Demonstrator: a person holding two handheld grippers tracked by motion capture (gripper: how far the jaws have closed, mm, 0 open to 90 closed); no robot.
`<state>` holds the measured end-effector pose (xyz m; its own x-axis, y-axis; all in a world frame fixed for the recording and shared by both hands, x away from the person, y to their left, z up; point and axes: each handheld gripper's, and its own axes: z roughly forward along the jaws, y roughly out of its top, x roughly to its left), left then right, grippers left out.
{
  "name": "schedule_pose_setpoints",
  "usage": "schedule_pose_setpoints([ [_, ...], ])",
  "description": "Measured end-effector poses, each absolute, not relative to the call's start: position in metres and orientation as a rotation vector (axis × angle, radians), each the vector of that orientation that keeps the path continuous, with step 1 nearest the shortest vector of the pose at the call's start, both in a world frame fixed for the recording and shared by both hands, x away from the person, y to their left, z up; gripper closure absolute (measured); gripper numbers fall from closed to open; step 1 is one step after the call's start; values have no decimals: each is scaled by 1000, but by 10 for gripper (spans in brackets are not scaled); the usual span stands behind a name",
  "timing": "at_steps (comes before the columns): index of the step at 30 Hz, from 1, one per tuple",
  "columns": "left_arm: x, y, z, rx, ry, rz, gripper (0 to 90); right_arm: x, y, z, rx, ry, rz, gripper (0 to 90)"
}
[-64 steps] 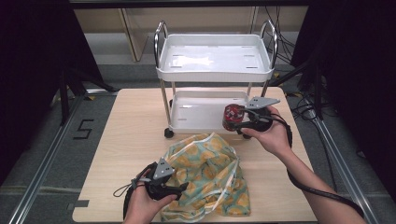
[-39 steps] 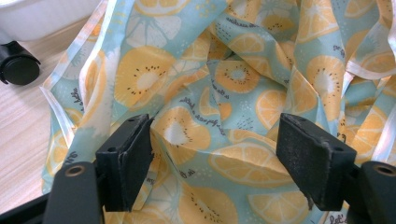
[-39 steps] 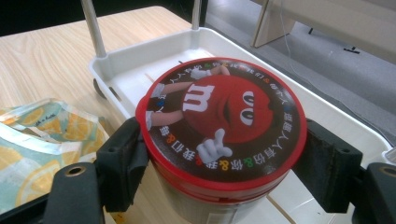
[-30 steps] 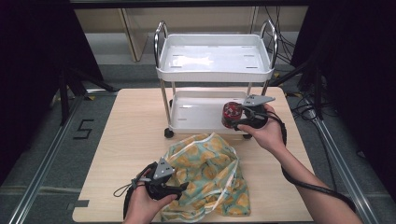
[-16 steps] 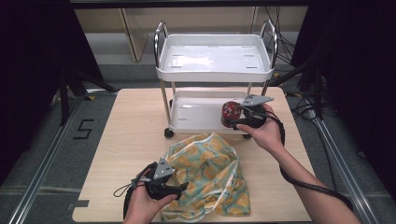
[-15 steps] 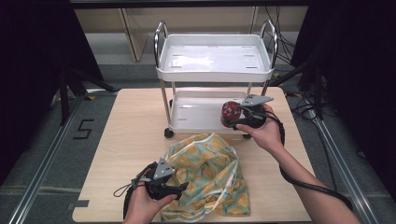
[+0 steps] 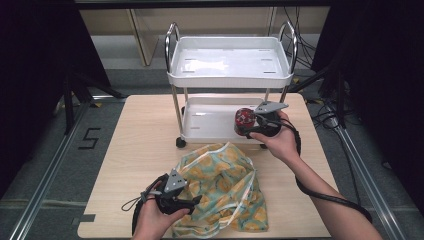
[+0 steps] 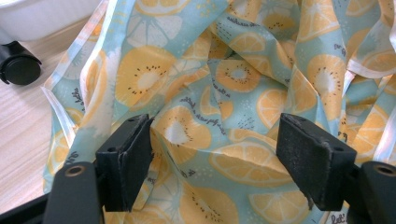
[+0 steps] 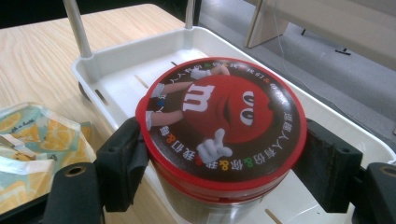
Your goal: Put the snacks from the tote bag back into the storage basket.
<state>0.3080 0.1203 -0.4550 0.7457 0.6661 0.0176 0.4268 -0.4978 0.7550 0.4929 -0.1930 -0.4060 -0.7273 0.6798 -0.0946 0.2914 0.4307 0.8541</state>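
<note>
1. The desk [image 7: 130,150] is the largest surface. In the high view its 9 o'clock half is bare wood out to the left edge, while its near edge at 6 o'clock is crowded by the bag and the person's forearms.
2. The white cart [image 7: 230,75] stands at 12 o'clock on the desk's far side, two trays between chrome posts. Its upper tray overhangs the lower tray [image 7: 210,122], leaving limited headroom, and the lower tray's raised rim runs along its near side.
3. The fruit-print bag [image 7: 225,190] lies crumpled at 6 o'clock, just in front of the cart. Its long axis runs from about 11 to 5 o'clock, and its lifted edge points toward the cart.
4. The right tongs [image 7: 246,124] at 2 o'clock are clamped on the red-lidded candy jar [image 7: 244,120]; in the right gripper view both pads press the jar [image 9: 224,135] just under its lid.
5. The jar is over the right end of the lower tray, beside the rim. It stands roughly upright, axis vertical, lid upward and tipped slightly toward the right gripper camera. Whether its base touches the tray cannot be told.
6. The left tongs [image 7: 192,201] at 7 o'clock stand wide apart against the bag [image 8: 210,116], cloth bulging between the pads without being pinched.
</note>
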Motion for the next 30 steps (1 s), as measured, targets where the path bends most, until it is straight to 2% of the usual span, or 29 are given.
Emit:
schedule_pose_setpoints([
  [30, 308, 119, -457, 2156, 824, 413, 263, 504, -189, -423, 815, 2201, 1207, 264],
])
